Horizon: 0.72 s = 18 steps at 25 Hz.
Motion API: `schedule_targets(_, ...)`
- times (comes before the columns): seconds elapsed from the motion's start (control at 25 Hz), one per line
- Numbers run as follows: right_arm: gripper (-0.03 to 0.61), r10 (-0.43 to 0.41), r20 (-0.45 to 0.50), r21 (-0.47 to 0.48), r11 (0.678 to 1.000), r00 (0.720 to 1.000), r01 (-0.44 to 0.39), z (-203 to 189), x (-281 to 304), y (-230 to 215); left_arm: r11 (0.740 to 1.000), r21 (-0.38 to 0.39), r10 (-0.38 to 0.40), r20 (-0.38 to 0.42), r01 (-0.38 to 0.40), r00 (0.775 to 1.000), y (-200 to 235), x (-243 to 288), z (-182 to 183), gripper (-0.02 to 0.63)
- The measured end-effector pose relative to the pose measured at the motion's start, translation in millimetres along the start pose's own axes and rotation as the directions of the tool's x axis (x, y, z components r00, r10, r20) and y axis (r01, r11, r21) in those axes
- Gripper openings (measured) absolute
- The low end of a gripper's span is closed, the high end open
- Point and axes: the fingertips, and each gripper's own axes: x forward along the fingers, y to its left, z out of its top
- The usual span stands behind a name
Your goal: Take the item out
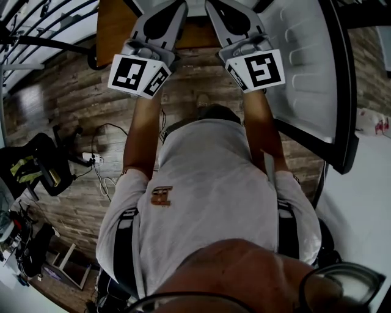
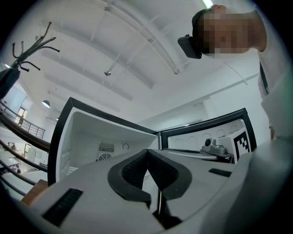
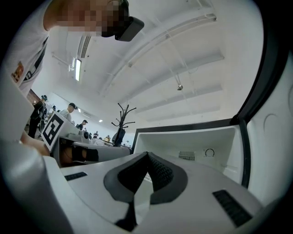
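Observation:
A small white fridge with a black rim stands open in front of me; its bare inside (image 2: 98,137) (image 3: 192,144) shows a vent grille and a round knob on the back wall. No item shows inside it. The open door (image 1: 311,67) hangs to the right, its white inner side facing me. My left gripper (image 1: 177,7) (image 2: 147,151) and right gripper (image 1: 214,7) (image 3: 147,154) are held side by side toward the opening. Both are shut, with nothing between their black ribbed pads (image 2: 132,171) (image 3: 160,173).
A brown wooden board (image 1: 116,24) lies left of the fridge. Cables and a power strip (image 1: 91,158) lie on the wood floor, with a black chair (image 1: 36,165) beside them. A coat rack (image 3: 120,123) and people (image 3: 71,109) stand behind. A white surface (image 1: 366,202) is at right.

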Motion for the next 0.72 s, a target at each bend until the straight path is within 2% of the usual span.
schedule_targets(0.48, 0.032, -0.006, 0.003, 0.026, 1.0, 1.0, 0.006, -11, 18, -40, 0.999, 0.027, 0.025, -0.021, -0.025, 0.999, 12, 42, -10, 0.018)
schedule_targets(0.72, 0.032, -0.028, -0.036, -0.033, 0.999, 0.999, 0.027, -17, 34, -52, 0.997, 0.07, 0.02, -0.061, -0.016, 0.998, 30, 55, -15, 0.018)
